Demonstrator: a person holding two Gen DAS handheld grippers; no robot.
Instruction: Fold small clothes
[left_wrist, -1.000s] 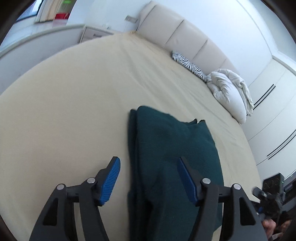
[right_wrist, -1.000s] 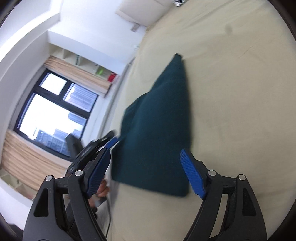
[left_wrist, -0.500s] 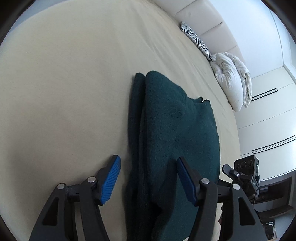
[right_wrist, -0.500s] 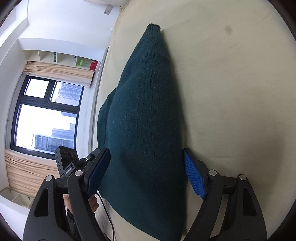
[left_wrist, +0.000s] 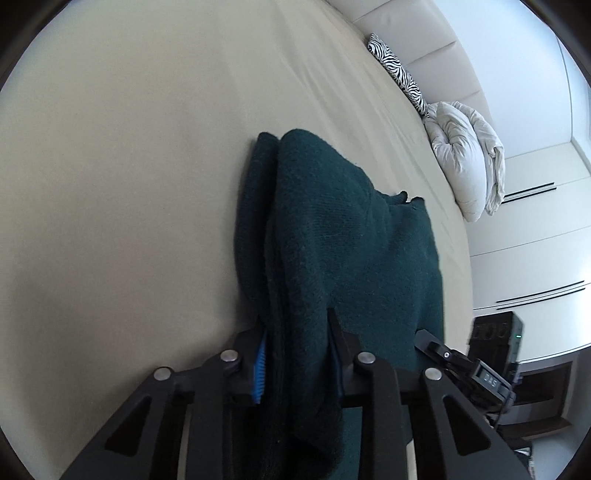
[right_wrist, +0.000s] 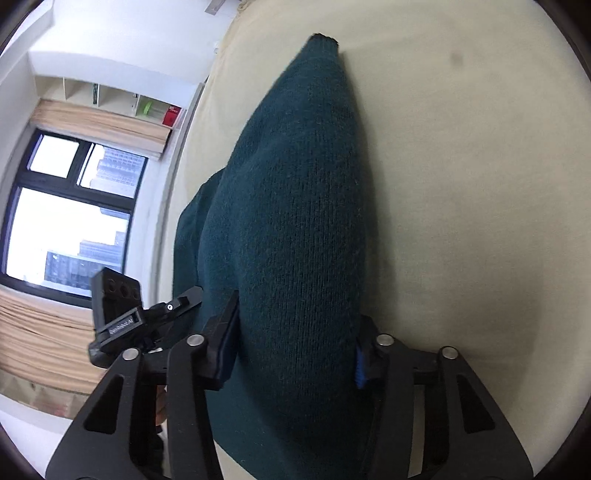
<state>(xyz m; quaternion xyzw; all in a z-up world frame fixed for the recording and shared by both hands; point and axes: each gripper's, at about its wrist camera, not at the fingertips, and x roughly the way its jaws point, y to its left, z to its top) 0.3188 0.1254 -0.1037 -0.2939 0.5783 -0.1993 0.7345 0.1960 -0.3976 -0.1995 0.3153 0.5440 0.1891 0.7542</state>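
A dark green knit garment (left_wrist: 332, 240) lies folded in layers on the beige bed sheet (left_wrist: 129, 147). My left gripper (left_wrist: 295, 354) is shut on the garment's near edge, with the cloth bunched between its blue pads. In the right wrist view the same garment (right_wrist: 295, 203) stretches away from me. My right gripper (right_wrist: 295, 343) is shut on its other near edge, with thick cloth filling the gap between the fingers. Each gripper shows at the edge of the other's view.
A zebra-print pillow (left_wrist: 399, 70) and a crumpled white duvet (left_wrist: 465, 158) lie at the padded headboard. White wardrobe doors (left_wrist: 535, 240) stand to the right. A window (right_wrist: 62, 221) and wall shelves (right_wrist: 110, 99) are beyond the bed's left edge.
Both grippers moved forward onto the garment's near edge and went from wide open to shut on the cloth.
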